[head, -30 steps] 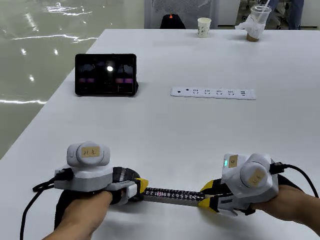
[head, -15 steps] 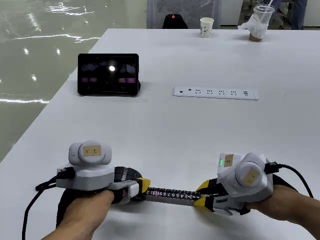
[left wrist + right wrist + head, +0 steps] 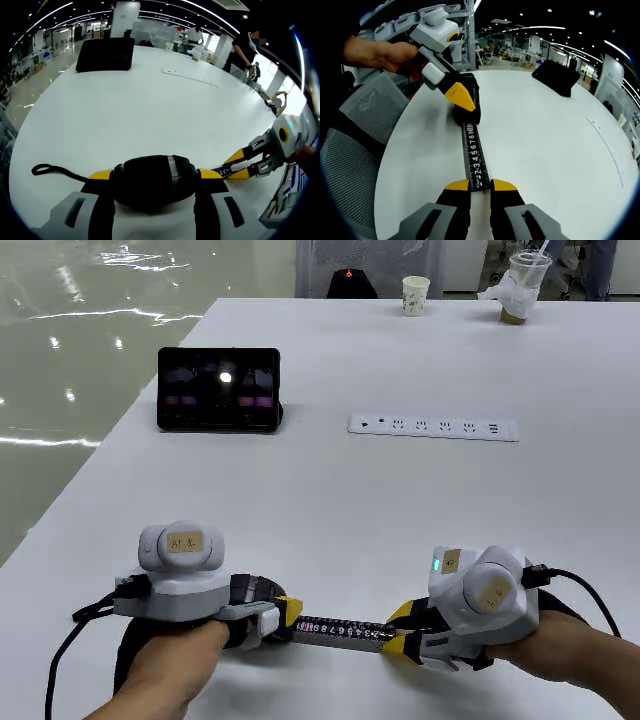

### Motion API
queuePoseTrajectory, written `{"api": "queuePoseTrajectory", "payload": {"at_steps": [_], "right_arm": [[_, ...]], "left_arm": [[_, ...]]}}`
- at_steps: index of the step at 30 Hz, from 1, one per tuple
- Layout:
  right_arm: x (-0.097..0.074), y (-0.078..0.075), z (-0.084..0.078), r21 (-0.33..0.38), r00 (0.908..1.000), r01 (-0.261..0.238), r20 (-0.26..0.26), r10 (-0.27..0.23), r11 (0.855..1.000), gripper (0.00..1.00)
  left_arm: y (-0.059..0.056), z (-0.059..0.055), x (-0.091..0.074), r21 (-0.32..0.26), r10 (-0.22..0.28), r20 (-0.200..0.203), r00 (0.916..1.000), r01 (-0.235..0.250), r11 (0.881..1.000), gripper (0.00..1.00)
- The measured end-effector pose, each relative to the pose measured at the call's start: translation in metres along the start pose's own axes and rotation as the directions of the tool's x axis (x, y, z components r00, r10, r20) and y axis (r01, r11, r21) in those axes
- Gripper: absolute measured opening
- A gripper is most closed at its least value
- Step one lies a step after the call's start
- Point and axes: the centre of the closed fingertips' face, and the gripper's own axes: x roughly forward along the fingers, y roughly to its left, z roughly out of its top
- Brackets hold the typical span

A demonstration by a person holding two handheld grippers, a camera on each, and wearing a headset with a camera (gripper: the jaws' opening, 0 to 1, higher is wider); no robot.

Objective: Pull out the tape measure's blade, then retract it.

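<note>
Tape measure [image 3: 152, 180] is clamped by its black case [image 3: 472, 114] between the yellow-tipped jaws of the left gripper [image 3: 283, 612], which is closed hard on it, with the case down on the white table [image 3: 330, 510]. Blade [image 3: 473, 155] is drawn out of the case toward the right gripper [image 3: 480, 186], whose jaws are pinched together on the blade's free end, numbers facing up. Blade's long axis is run low over the table, straight from one gripper to the other, left to right across the person; whether it is touching the surface cannot be told. Seen along the right gripper's jaws, the case lies dead ahead and in line with them. Case is held by the left gripper and tip by the right, so the coming move is judged to turn on the right gripper being carried along that axis toward the case while the left is kept put. Compared with a second ago, a shorter run of blade is exposed and the right gripper is found closer to the left. Part of the shift is camera, but the gap between the two is smaller, so pull-out is judged done and retraction underway. Black strap [image 3: 50, 170] is trailed from the case on the side away from the blade. Well beyond the grippers, a dark tablet [image 3: 218, 388] is propped ahead of the left gripper and a power strip [image 3: 433, 426] is laid ahead of the right, with a paper cup [image 3: 415, 295] near the far table edge.
</note>
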Motion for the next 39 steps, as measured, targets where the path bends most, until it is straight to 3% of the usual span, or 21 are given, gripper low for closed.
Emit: {"api": "queuePoseTrajectory", "payload": {"at_steps": [39], "right_arm": [[0.017, 0.002, 0.018, -0.014, 0.9998, -0.014, 0.015, 0.014, 1.000, 0.11]], "left_arm": [[0.002, -0.001, 0.001, -0.002, -0.005, -0.010, 0.9999, 0.005, 1.000, 0.59]]}}
